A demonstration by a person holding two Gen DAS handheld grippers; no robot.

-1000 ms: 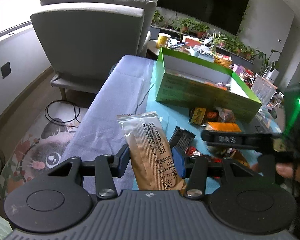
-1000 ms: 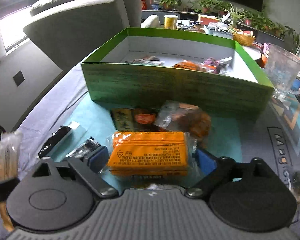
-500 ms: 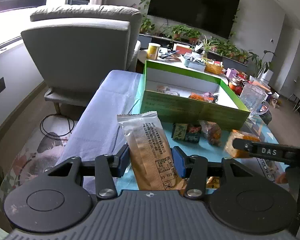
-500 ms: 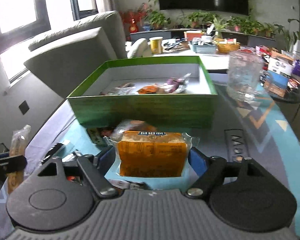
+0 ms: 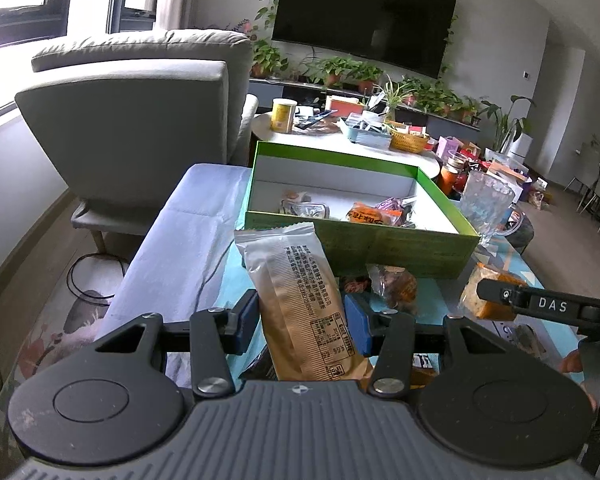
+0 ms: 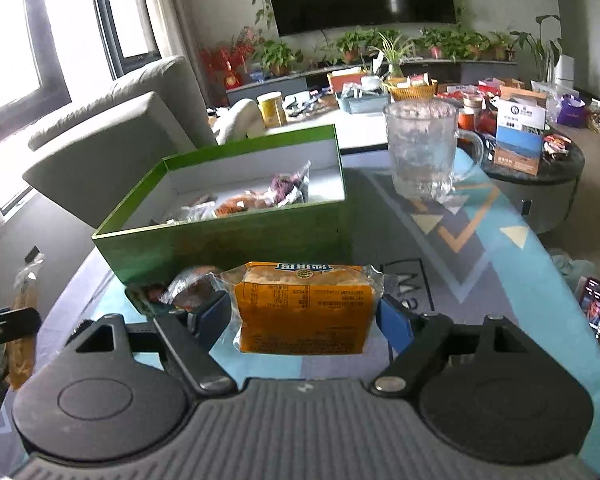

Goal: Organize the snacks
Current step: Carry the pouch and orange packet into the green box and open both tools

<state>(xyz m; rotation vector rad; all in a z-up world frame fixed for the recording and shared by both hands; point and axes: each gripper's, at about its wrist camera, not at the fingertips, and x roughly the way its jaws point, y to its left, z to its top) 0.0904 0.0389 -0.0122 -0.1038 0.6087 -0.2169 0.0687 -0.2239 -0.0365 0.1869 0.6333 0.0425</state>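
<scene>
Left gripper (image 5: 302,318): jaws closed on a long tan-and-white foil snack packet (image 5: 300,300), blue pads pressing both its sides. The packet stands roughly upright, its crimped top edge in line with the near wall of the green cardboard box (image 5: 380,246), and is lifted clear of the surface.

Right gripper (image 6: 304,314): jaws closed on an orange plastic-wrapped cracker pack (image 6: 302,306), blue pads against its left and right ends. The pack is held level, in front of the box's (image 6: 228,242) near wall and below its rim.

The box is open, white inside, and sits on a teal patterned cloth-covered surface (image 6: 480,248). Several small wrapped snacks (image 5: 364,214) lie on the box floor, toward its near and right side.

Just in front of the box's near wall, on the surface, lie a clear-wrapped brown pastry (image 5: 394,282) and a small dark packet partly hidden beside it.

A clear glass mug (image 6: 422,150) stands on the surface to the right of the box, apart from it.

A grey armchair (image 5: 136,116) stands beyond the box's left side.

In the left wrist view the right gripper's arm enters at the right edge with a fingertip of the person's hand (image 5: 572,364) visible below it.
</scene>
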